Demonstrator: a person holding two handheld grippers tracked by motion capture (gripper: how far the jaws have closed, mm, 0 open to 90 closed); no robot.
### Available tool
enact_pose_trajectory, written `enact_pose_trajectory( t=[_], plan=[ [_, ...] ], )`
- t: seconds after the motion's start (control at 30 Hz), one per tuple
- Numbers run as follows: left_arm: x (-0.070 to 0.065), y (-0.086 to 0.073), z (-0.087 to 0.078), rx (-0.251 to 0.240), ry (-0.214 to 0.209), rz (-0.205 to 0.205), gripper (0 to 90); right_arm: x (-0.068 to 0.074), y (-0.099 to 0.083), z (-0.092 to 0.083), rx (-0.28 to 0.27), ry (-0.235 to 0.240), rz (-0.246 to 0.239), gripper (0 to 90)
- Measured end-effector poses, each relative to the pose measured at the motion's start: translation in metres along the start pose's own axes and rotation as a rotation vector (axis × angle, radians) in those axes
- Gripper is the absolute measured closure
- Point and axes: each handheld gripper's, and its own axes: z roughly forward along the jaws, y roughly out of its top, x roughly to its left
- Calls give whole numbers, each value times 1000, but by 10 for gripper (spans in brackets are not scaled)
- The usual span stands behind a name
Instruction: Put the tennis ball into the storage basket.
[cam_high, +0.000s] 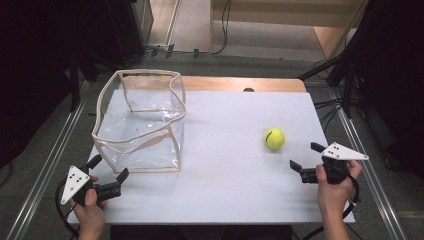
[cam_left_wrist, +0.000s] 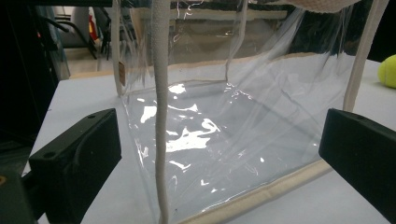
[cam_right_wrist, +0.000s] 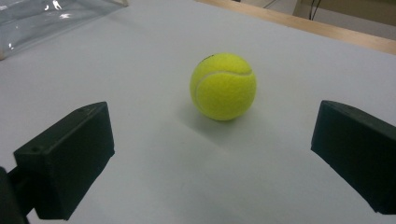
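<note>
While both grippers hover low at the near edge of the table (cam_high: 220, 200), nothing is held yet. Right gripper (cam_high: 306, 161) first: jaws spread wide, empty, aimed at the ball (cam_high: 275, 138), which sits just beyond them on the white tabletop, well to the right of the bag (cam_high: 140, 120). In the right gripper view the ball (cam_right_wrist: 223, 86) lies between and ahead of the two jaws, not touching either.

Over to the left gripper (cam_high: 107, 167): also wide open, empty, its jaws just short of the bag's near left corner. The left gripper view shows the bag's clear wall (cam_left_wrist: 224, 140) and a cream-trimmed edge (cam_left_wrist: 161, 112) straight ahead.

Risks from here, as I judge them: a ball rolls, so one jaw nudging it before the other closes could send it off toward the table's right edge. The bag looks soft and sagging, its rim (cam_high: 145, 75) wavy; a drop onto that rim could fold it or bounce the ball out, and a loose pinch on the slick plastic may slip.

Count: one ball, one bag, two grippers, one table.
</note>
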Motion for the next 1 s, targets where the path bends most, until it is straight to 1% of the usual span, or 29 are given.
enact_pose_trajectory(
  t=[0.17, 0.23, 0.27, 0.37, 0.4, 0.63, 0.67, 0.7, 0.8, 0.97, 1.0],
  plan=[
    [0, 0, 0, 3, 1, 1, 0, -2, 6, 6, 23, 11, -6, 0],
    [0, 0, 0, 4, -2, 1, 0, -1, 10, 11, 48, 22, -6, 0],
    [0, 0, 0, 4, -2, 0, 0, -1, 11, 12, 58, 25, -14, 0],
    [0, 0, 0, 5, -5, 2, 0, 0, 14, 14, 73, 29, -19, 0],
    [0, 0, 0, 4, -5, 0, 0, 0, 17, 16, 80, 33, -22, 0],
    [0, 0, 0, 7, -14, 7, 0, 0, 26, 21, 98, 37, -33, 0],
    [0, 0, 0, 7, -15, 6, 0, -1, 27, 24, 112, 36, -34, 0],
    [0, 0, 0, 7, -15, 6, 0, -1, 27, 24, 112, 36, -34, 0],
    [0, 0, 0, 7, -15, 7, 0, -3, 30, 30, 137, 34, -47, 0],
    [0, 0, 0, 7, -16, 7, 0, -4, 34, 34, 154, 36, -58, 0],
    [0, 0, 0, 7, -16, 7, 0, -5, 37, 36, 167, 35, -71, 0]
  ],
)
